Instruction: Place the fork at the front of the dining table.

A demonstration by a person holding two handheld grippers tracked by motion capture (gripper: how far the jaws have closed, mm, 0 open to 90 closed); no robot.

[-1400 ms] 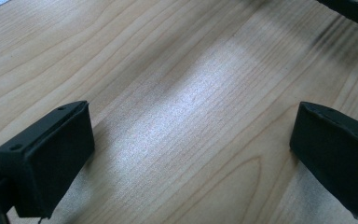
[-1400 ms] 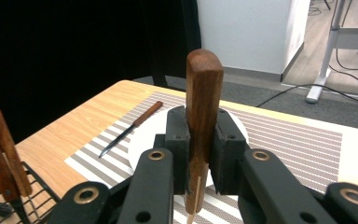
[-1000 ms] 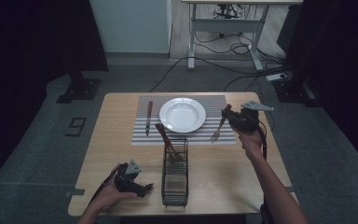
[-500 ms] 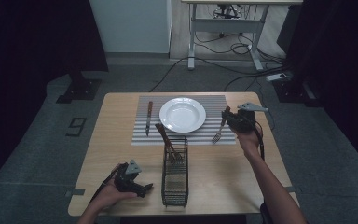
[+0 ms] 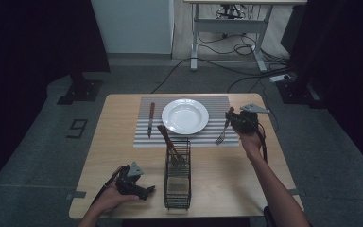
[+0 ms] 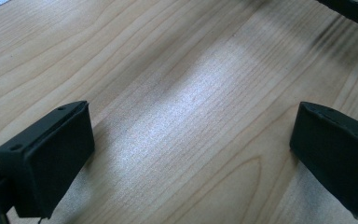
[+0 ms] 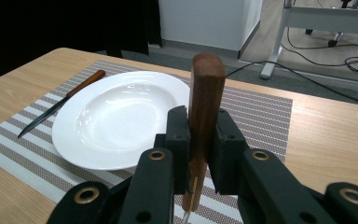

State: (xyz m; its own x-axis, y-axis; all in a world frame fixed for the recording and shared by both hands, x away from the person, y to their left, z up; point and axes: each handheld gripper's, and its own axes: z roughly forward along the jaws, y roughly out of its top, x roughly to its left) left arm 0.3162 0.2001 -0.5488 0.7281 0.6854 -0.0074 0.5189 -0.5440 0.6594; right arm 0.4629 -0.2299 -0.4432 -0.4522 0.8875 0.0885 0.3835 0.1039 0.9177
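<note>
My right gripper [image 5: 231, 122] is shut on a wooden-handled fork [image 5: 223, 131] and holds it over the right edge of the striped placemat [image 5: 142, 137], tines down near the mat. In the right gripper view the fork's brown handle [image 7: 206, 100] stands upright between the jaws of my right gripper [image 7: 200, 140]. A white plate [image 5: 185, 116] sits mid-mat; a knife [image 5: 150, 118] lies left of it. My left gripper [image 5: 144, 190] rests open on the table's near left, beside a black wire caddy [image 5: 177, 175] with a wooden-handled utensil [image 5: 168, 141] leaning in it. The open left gripper [image 6: 191, 154] shows bare wood between its jaws.
The wooden table [image 5: 113, 142] stands on a grey floor. Cables [image 5: 227, 42] and a desk frame [image 5: 196, 33] lie beyond its far edge. The plate [image 7: 121, 116] and knife [image 7: 60, 105] lie just ahead of the held fork.
My right gripper with the fork has shifted slightly toward the plate and lower over the mat's edge. The left gripper has stayed put.
</note>
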